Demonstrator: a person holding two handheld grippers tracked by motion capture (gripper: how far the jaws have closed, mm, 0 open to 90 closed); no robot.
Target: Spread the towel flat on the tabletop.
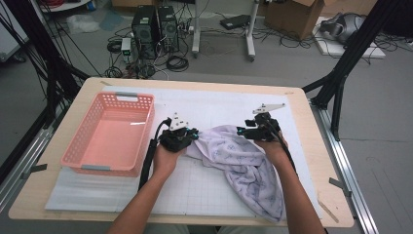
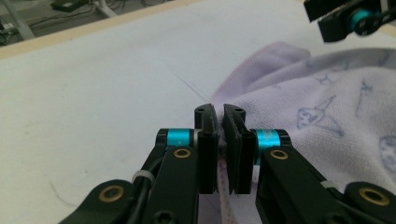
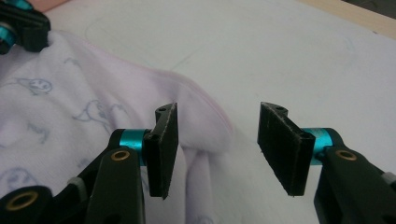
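The high view looks forward and down from above the person's side, far enough to see the whole table (image 1: pixel 53 195) and the floor behind. Each gripper view sits low and very close – looking along its own jaws. All three see the printed towel (image 1: pixel 243 161) (image 2: pixel 327 116) (image 3: pixel 70 116).

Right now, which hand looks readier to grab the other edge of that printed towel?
The right. Its claw stands open over the towel's pink-trimmed edge, nothing between its jaws, while the left claw is shut on the towel's hem.
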